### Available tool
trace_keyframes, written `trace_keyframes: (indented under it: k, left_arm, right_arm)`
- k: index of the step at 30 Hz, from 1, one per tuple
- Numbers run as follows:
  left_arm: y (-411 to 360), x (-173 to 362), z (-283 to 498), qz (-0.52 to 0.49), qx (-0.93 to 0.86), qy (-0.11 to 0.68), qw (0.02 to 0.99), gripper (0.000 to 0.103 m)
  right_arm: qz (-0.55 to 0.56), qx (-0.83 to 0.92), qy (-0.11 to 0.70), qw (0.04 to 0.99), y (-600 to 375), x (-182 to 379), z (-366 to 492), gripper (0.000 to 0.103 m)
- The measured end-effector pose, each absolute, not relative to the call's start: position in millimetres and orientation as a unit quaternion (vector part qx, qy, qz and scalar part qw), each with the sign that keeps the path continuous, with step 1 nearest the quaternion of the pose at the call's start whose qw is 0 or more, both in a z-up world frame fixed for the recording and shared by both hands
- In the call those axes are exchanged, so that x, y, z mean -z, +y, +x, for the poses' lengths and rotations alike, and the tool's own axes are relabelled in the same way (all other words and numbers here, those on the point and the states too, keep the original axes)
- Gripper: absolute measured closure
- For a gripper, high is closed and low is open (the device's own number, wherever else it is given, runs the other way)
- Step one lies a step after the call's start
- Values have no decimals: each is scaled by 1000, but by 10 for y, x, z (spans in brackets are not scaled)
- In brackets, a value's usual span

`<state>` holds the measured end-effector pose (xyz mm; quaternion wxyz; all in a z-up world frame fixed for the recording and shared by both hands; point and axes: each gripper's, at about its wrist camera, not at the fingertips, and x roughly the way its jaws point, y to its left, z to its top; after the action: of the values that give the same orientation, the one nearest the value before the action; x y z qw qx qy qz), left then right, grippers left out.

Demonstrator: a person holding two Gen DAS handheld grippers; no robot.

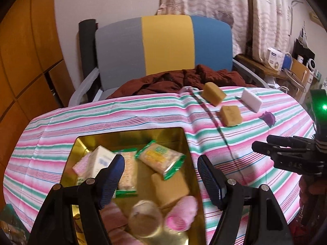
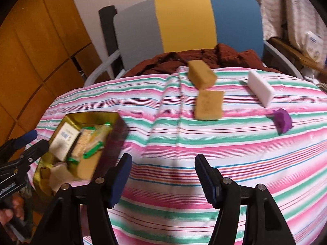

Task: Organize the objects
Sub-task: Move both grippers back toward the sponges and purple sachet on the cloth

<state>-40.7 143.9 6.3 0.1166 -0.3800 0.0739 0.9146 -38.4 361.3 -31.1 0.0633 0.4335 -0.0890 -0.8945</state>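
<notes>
Nearest me, my left hand-held gripper (image 1: 160,168) hangs over the gold tin (image 1: 191,149), jaws spread wide with nothing between the blue pads. Inside the tin I see a pink plush toy (image 1: 180,212), a tan sponge (image 1: 169,187), green-edged snack packets (image 1: 161,157) and a white carton (image 1: 101,160) whose blue print is too blurred to read.

My right hand-held gripper (image 2: 161,175) is over bare striped tablecloth (image 2: 163,138), jaws apart and empty; the tin lies at its nine o'clock.

Farther out at twelve o'clock lie two tan sponges (image 2: 208,105) (image 2: 201,73), at one o'clock a white block (image 2: 260,87), at two o'clock a small purple object (image 2: 283,120). Beyond the table stands a grey, yellow and blue chair (image 2: 184,20) with a rust-brown jacket (image 2: 179,61) on its seat.
</notes>
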Motion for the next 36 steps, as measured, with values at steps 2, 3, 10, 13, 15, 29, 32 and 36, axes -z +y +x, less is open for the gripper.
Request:
trace_keyframes:
  k: [2, 3, 10, 13, 15, 29, 32, 36]
  left_arm:
    - [1549, -65, -405, -381, -913, 77, 126, 28]
    - [1599, -65, -409, -382, -912, 79, 129, 28]
    - [2025, -38, -409, -385, -904, 108, 152, 28]
    - [2166, -16, -419, -389, -899, 115, 162, 28]
    - [2271, 17, -436, -394, -896, 122, 167, 28]
    - [2847, 533, -584, -461, -852, 112, 219, 28]
    - [2931, 642, -590, -469, -846, 119, 222, 28]
    - [3005, 729, -636, -475, -843, 122, 221, 28]
  right_arm:
    - [435, 894, -91, 53, 3747, 329, -391, 38]
    - [436, 894, -92, 46, 3829, 340, -394, 38]
    - [446, 889, -102, 2, 4304, 458, -416, 38]
    - [452, 886, -105, -14, 4496, 520, -433, 38]
    - [454, 884, -109, -27, 4627, 570, -448, 36]
    - [454, 864, -173, -131, 5626, 943, -602, 26]
    - [439, 869, -175, -145, 5760, 962, -714, 24]
    - [433, 874, -175, -133, 5881, 1025, -955, 24]
